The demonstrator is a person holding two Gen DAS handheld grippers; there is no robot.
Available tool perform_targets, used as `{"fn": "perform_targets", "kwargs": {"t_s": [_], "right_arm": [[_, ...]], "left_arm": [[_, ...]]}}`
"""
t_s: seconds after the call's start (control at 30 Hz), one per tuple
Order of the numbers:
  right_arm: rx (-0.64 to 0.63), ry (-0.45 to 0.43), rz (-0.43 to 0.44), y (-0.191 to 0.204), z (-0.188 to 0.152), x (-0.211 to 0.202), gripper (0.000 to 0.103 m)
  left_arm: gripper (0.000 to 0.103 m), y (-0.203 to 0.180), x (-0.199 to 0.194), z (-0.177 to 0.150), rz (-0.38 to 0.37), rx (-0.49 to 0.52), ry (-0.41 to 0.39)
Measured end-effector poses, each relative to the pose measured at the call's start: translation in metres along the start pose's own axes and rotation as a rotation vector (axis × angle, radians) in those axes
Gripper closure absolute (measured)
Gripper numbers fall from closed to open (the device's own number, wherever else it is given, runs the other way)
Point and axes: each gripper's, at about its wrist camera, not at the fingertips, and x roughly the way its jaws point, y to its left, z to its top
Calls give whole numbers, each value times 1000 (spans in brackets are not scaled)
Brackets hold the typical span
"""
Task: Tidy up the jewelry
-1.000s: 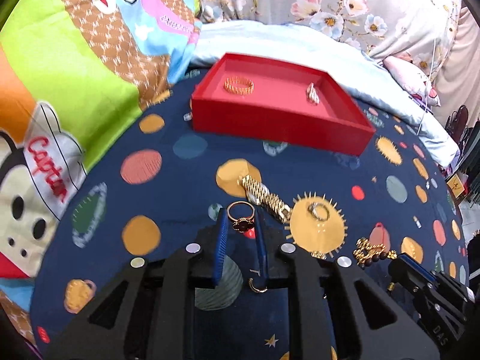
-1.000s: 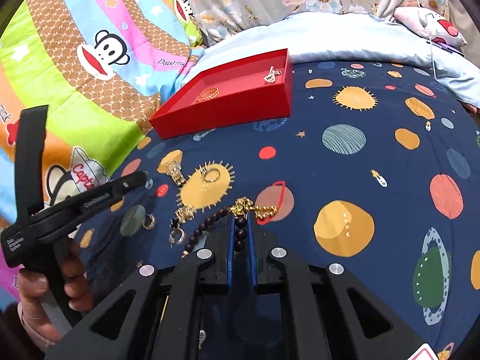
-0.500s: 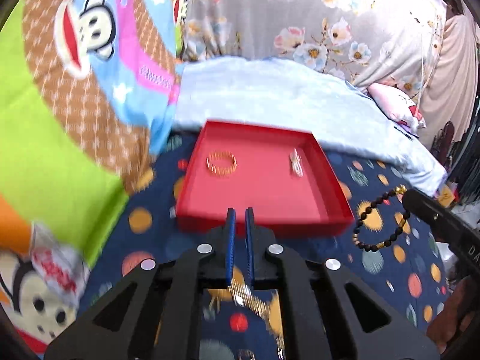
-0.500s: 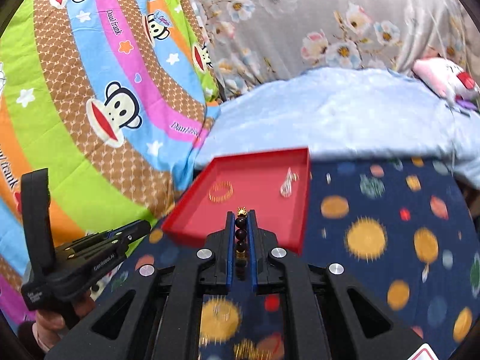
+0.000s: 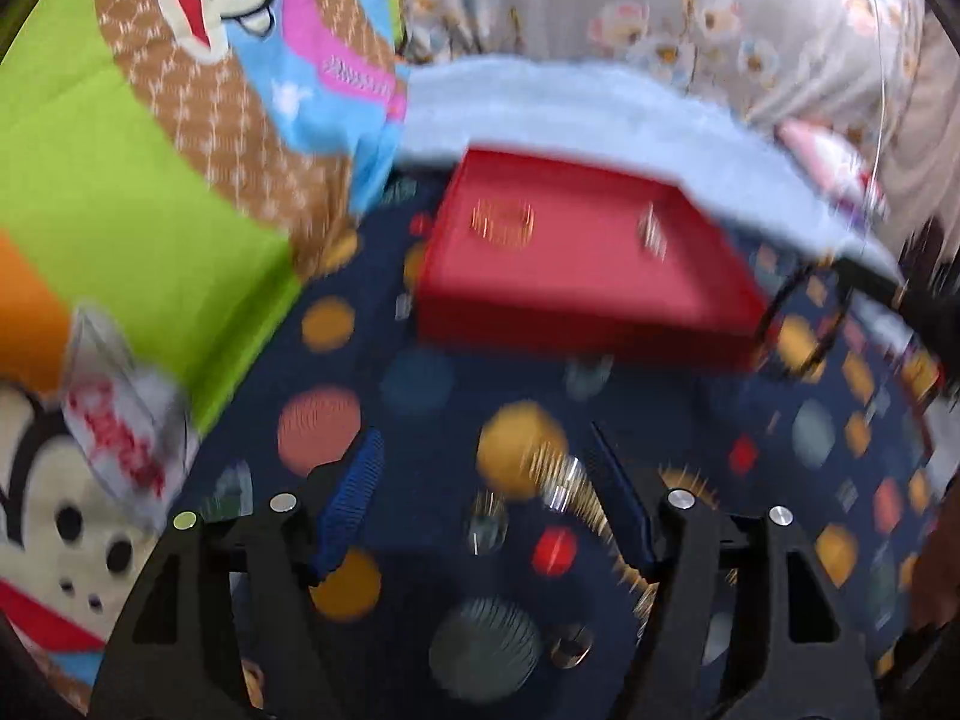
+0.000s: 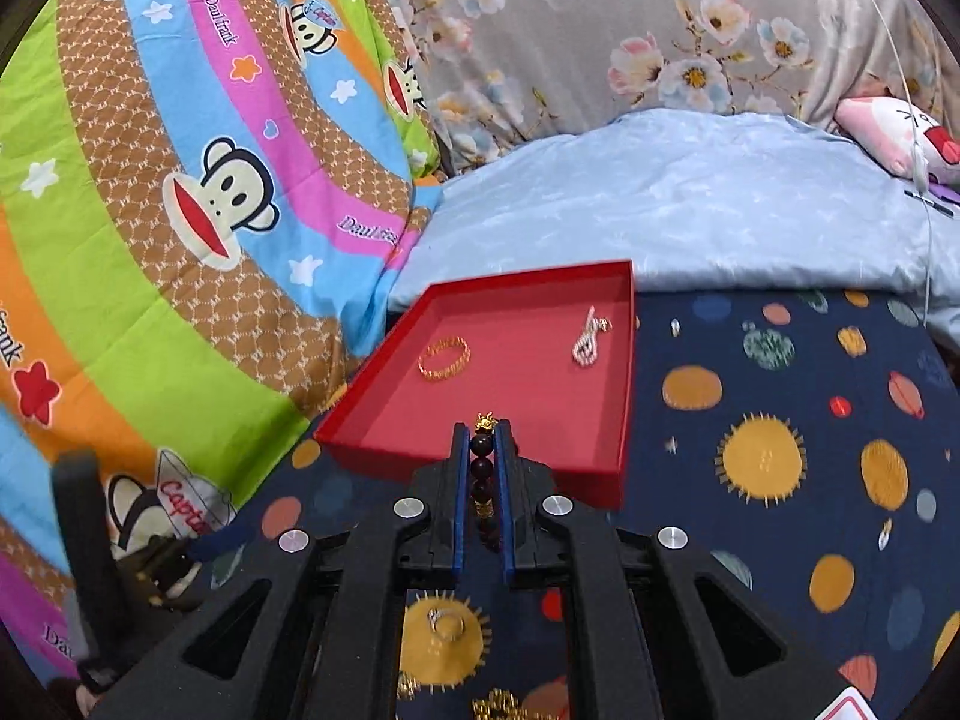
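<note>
My right gripper (image 6: 483, 427) is shut on a dark bead bracelet (image 6: 482, 471) with a gold charm, held just over the near rim of the red tray (image 6: 624, 396). In the tray lie a gold bracelet (image 6: 444, 357) and a small silver piece (image 6: 591, 336). My left gripper (image 5: 486, 438) hangs over the dark planet-print blanket, its jaws opening wide with nothing gripped. Below it, blurred, lies a gold link band (image 5: 564, 483). The red tray (image 5: 576, 324) sits beyond, with the bead bracelet (image 5: 804, 330) dangling at its right corner.
A silver ring (image 6: 447, 624) rests on a yellow sun patch and a gold chain (image 6: 498, 705) lies nearer me. A monkey-print quilt (image 6: 180, 210) rises on the left, and a pale blue cover (image 6: 690, 210) lies behind the tray. The left gripper's handle (image 6: 102, 552) shows at lower left.
The right gripper lifted the bead bracelet off the blanket and carried it to the tray's near rim. The left gripper went from shut to wide open, and its view swung back toward the blanket.
</note>
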Motion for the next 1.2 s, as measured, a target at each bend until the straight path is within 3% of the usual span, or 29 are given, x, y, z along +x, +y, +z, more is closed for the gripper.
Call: {"fn": "perform_targets", "kwargs": {"t_s": [0.07,0.17,0.4,0.53,0.9,1.2], "right_arm": [[17,11,6,-1,-8,-2,96],[29,20,13,-1,-16,-7,96],[40,24,15,-1,-21,-10,96],[41,33,17,-2,-23,-7,96],[46,24,12,-7,-20,-7,96],[-5,-27,20,-8,34,8,96]], "left_arm": [[43,-1,14,-15,-12,-1,59],[48,0,23,-23,4,-11,78],[67,-2,30,-23,14,19,58],[84,0,33,-20,8,18,47],[85,-1,19,-14,-27,18,31],[85,-12,-11,63,-77,40,-107]]}}
